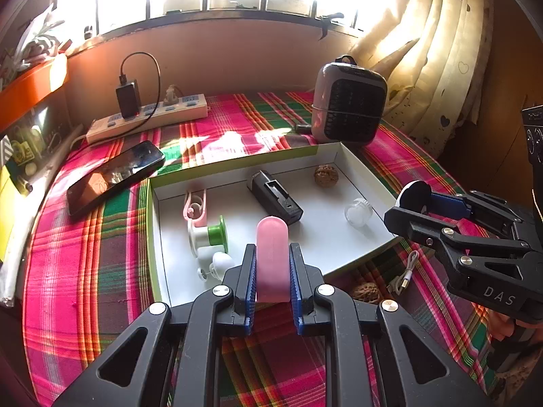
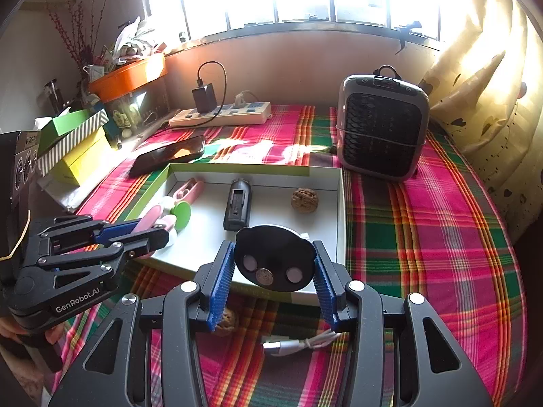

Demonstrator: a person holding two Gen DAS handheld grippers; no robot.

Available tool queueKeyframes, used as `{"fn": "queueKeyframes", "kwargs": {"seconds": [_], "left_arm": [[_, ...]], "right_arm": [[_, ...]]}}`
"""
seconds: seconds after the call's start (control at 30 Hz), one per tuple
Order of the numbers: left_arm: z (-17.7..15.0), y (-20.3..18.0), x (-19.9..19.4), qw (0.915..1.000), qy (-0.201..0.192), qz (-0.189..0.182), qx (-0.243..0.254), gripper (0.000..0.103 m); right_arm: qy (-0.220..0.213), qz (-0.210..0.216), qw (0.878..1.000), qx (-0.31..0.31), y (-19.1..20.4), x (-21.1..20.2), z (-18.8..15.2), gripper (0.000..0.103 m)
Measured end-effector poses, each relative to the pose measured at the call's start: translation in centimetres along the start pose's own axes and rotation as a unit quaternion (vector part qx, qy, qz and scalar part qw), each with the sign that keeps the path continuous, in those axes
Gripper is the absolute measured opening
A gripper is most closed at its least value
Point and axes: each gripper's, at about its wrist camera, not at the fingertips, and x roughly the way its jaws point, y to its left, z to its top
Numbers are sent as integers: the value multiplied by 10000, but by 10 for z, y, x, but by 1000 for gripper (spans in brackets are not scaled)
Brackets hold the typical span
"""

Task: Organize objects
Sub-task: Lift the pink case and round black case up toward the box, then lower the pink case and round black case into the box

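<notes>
A shallow white box with a green rim lies on the plaid cloth. In it are a walnut, a black device, a green-and-white spool, a pink clip, white earbuds and a clear cap. My left gripper is shut on a pink oblong case, held over the box's near edge. My right gripper is shut on a black round disc with metal contacts, over the box's right front corner.
A second walnut and a white USB cable lie on the cloth in front of the box. A phone, a power strip and a grey heater stand behind it. Boxes stack at left.
</notes>
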Motion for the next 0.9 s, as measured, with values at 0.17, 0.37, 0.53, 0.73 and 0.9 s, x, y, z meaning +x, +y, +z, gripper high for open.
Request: {"fn": "queueKeyframes", "kwargs": {"seconds": [0.17, 0.37, 0.53, 0.73, 0.9], "left_arm": [[8, 3, 7, 10000, -13, 25, -42, 16], [17, 7, 16, 10000, -19, 62, -47, 16], [22, 10, 26, 9999, 47, 92, -91, 16], [25, 12, 38, 9998, 97, 118, -106, 16], [28, 15, 47, 9997, 147, 157, -125, 16]], "right_arm": [[33, -63, 10000, 9, -4, 13, 11, 46], [118, -102, 9999, 59, -12, 31, 21, 46], [240, -114, 9996, 89, -17, 46, 25, 46], [350, -111, 9992, 149, -22, 61, 30, 46], [435, -104, 9989, 171, -25, 69, 29, 46]]}}
